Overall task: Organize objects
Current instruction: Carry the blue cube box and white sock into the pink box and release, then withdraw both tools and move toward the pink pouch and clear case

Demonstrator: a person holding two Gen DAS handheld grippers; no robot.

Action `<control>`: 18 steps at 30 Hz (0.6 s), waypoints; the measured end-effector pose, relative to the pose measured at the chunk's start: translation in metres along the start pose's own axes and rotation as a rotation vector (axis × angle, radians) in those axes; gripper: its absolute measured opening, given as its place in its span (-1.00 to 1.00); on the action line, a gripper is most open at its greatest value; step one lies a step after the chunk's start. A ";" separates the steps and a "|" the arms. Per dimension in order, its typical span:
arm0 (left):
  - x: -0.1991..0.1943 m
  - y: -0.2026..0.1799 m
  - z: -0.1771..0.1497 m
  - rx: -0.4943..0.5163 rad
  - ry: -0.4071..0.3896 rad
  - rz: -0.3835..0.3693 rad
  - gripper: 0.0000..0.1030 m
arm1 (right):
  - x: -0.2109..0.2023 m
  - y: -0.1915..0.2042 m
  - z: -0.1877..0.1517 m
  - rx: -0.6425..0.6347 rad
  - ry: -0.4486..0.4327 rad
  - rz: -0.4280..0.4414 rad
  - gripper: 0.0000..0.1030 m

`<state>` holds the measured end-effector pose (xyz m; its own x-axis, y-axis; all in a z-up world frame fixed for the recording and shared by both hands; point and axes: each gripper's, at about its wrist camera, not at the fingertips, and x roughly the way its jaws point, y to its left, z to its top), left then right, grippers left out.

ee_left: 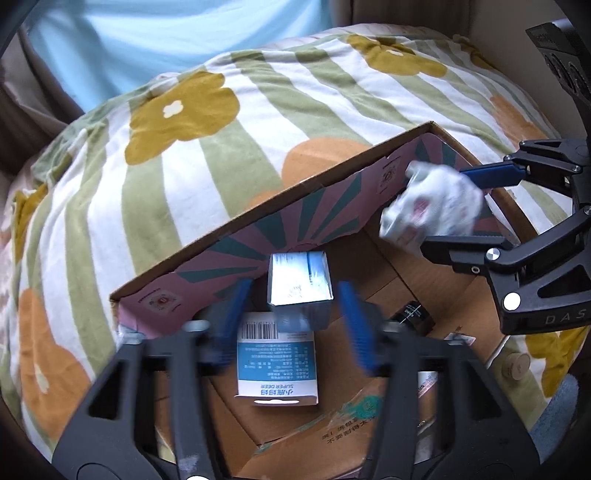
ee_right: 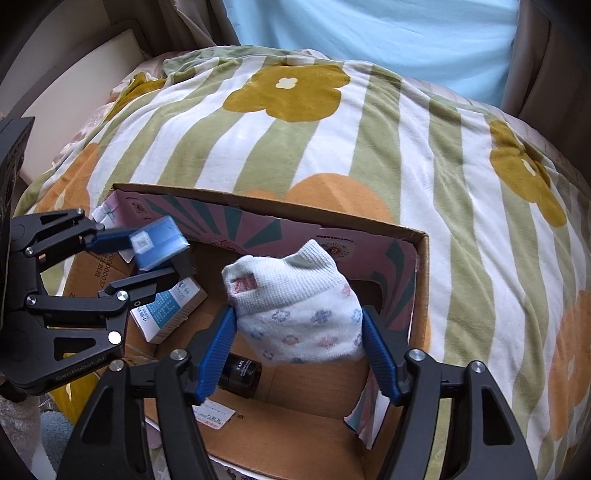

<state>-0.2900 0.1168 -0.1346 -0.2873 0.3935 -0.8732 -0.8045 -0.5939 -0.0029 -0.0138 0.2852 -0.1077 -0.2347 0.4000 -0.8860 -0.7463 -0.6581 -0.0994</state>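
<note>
An open cardboard box (ee_left: 236, 225) (ee_right: 280, 210) lies on a flowered blanket. My left gripper (ee_left: 291, 317) is open over the box; a small blue-and-white carton (ee_left: 299, 280) (ee_right: 159, 242) sits between its blurred blue fingers, apparently loose or falling. A second blue-and-white carton (ee_left: 277, 362) (ee_right: 170, 310) lies on the box floor. My right gripper (ee_right: 299, 332) (ee_left: 469, 206) is shut on a white floral sock (ee_right: 295, 314) (ee_left: 432, 203) held above the box's right end. A black cylinder (ee_right: 240, 373) (ee_left: 413, 314) lies in the box.
The striped blanket with yellow and orange flowers (ee_right: 369, 122) covers the bed around the box. A small cork-like round object (ee_left: 517, 363) lies outside the box's right side. A light blue curtain (ee_right: 369, 33) hangs behind.
</note>
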 end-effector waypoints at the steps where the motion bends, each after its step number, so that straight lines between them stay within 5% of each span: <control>1: -0.003 0.000 -0.001 0.003 -0.008 0.001 0.97 | -0.002 0.000 -0.001 0.002 -0.008 -0.012 0.69; 3: -0.006 0.001 -0.004 0.004 -0.025 0.006 1.00 | -0.006 -0.003 -0.001 0.014 -0.020 -0.017 0.98; 18: -0.055 0.017 -0.022 -0.085 -0.074 -0.010 1.00 | -0.040 0.006 -0.016 -0.004 -0.054 -0.039 0.99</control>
<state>-0.2766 0.0699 -0.0973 -0.3200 0.4486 -0.8345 -0.7611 -0.6462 -0.0555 0.0014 0.2551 -0.0796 -0.2386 0.4595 -0.8555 -0.7530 -0.6438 -0.1358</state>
